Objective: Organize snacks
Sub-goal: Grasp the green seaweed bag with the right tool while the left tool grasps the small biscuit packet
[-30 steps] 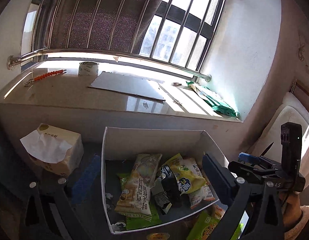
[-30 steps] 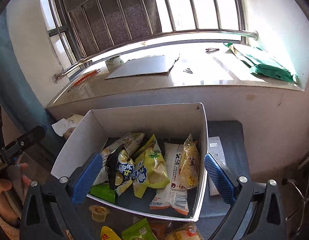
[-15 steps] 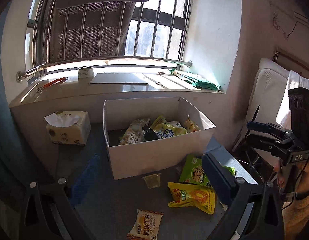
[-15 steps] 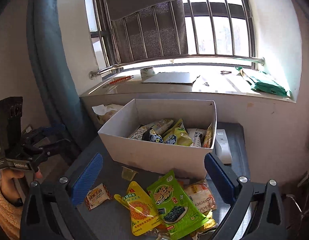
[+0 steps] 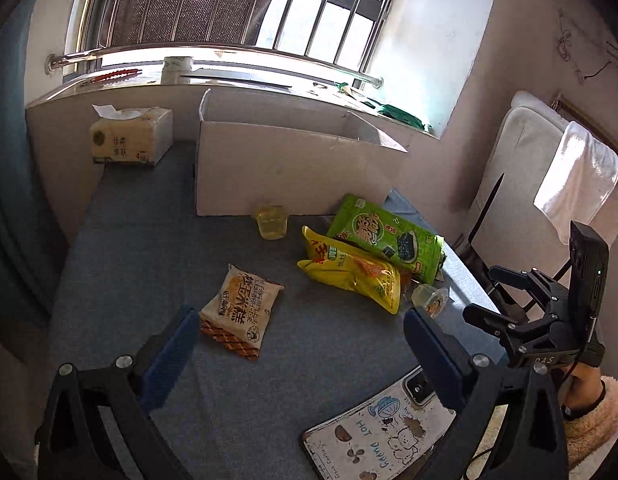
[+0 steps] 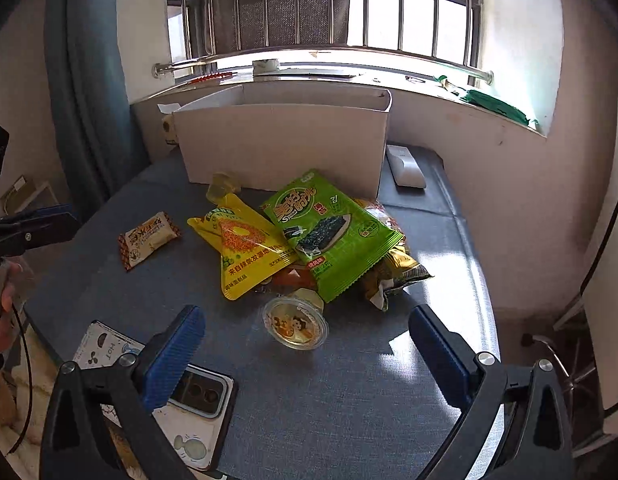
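Observation:
A white cardboard box (image 5: 293, 168) (image 6: 281, 144) stands at the back of the grey table (image 5: 149, 248). In front of it lie a green seaweed pack (image 5: 383, 236) (image 6: 329, 228), a yellow triangular pack (image 5: 353, 270) (image 6: 245, 246), a small beige rice-cake pack (image 5: 241, 312) (image 6: 147, 238), two jelly cups (image 5: 272, 220) (image 6: 296, 322) and more packs under the green one. My left gripper (image 5: 301, 344) is open and empty, above the rice-cake pack. My right gripper (image 6: 307, 344) is open and empty, just in front of the near jelly cup.
A phone in a cartoon case (image 5: 385, 432) (image 6: 177, 412) lies at the table's near edge. A tissue box (image 5: 129, 136) stands left of the cardboard box. A white remote (image 6: 405, 166) lies right of it. A white chair (image 5: 549, 168) is at the right.
Both grippers have pulled back and down from over the box to the near side of the table. The box's inside has gone out of sight; the loose snacks are now in view.

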Tool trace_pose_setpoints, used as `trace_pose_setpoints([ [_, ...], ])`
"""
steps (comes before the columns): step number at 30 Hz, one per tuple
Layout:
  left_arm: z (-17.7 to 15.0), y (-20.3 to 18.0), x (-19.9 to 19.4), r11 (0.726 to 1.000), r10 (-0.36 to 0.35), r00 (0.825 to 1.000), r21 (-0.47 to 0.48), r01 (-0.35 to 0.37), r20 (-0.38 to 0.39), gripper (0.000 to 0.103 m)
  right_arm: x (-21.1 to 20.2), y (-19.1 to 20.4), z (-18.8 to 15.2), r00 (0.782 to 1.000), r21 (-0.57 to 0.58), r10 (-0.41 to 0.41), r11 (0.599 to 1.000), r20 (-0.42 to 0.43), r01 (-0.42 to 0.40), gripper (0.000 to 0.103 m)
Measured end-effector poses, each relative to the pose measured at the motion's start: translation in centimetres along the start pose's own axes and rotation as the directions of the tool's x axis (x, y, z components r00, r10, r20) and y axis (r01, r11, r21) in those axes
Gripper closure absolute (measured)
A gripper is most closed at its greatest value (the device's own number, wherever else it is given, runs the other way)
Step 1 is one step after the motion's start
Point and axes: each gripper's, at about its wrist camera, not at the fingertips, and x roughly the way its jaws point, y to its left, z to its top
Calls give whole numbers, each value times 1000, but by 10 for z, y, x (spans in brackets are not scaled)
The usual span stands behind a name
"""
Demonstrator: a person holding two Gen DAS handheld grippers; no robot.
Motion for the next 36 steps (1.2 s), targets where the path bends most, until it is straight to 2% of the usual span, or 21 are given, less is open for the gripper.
trace_pose_setpoints([
  [4, 0, 2, 0, 1000, -11, 1000, -12, 11, 0, 0, 10, 2, 18, 1000, -87, -25, 996, 4, 25, 0],
  [8, -1, 4, 1, 1000, 4, 1000, -10, -4, -3, 0, 37, 15, 42, 997, -239, -73, 968, 6, 72, 0],
  [13, -5, 12, 1, 1000, 15, 1000, -24, -15, -14, 0, 85, 28, 62, 986, -388, -159, 913, -44, 130, 0],
  [15, -6, 14, 1, 999, 21, 1000, -25, -22, -21, 0, 102, 29, 64, 980, -420, -173, 900, -97, 118, 0],
  [16, -7, 16, 1, 999, 25, 999, -25, -26, -23, 0, 106, 29, 65, 980, -426, -173, 897, -97, 116, 0],
  [17, -8, 17, 2, 999, 27, 999, -26, -28, -23, 0, 108, 27, 67, 980, -421, -170, 900, -100, 114, 1],
  [19, -9, 20, 3, 999, 21, 999, -34, -22, -28, 0, 113, 19, 70, 979, -384, -153, 919, -135, 90, 11],
  [20, -9, 21, 4, 999, 18, 999, -40, -19, -31, 0, 119, 15, 70, 974, -365, -152, 928, -169, 82, 26],
  [24, -11, 21, 7, 999, 17, 999, -38, -18, -39, 0, 120, 5, 70, 976, -304, -84, 952, -202, 19, 38],
  [27, -9, 22, 11, 999, 23, 999, -31, -24, -47, 0, 104, 3, 71, 983, -253, -47, 967, -178, 1, 40],
  [30, -6, 22, 16, 1000, 17, 998, -14, -17, -57, 0, 77, -5, 75, 992, -155, 32, 987, -126, -51, 40],
  [34, 2, 24, 39, 1000, 16, 993, 29, -13, -114, 0, 37, -10, 80, 994, -56, 107, 993, -8, -108, 40],
  [36, 6, 27, 53, 999, 18, 989, 48, -11, -146, 0, 17, -14, 78, 988, -9, 148, 989, 44, -147, 40],
])
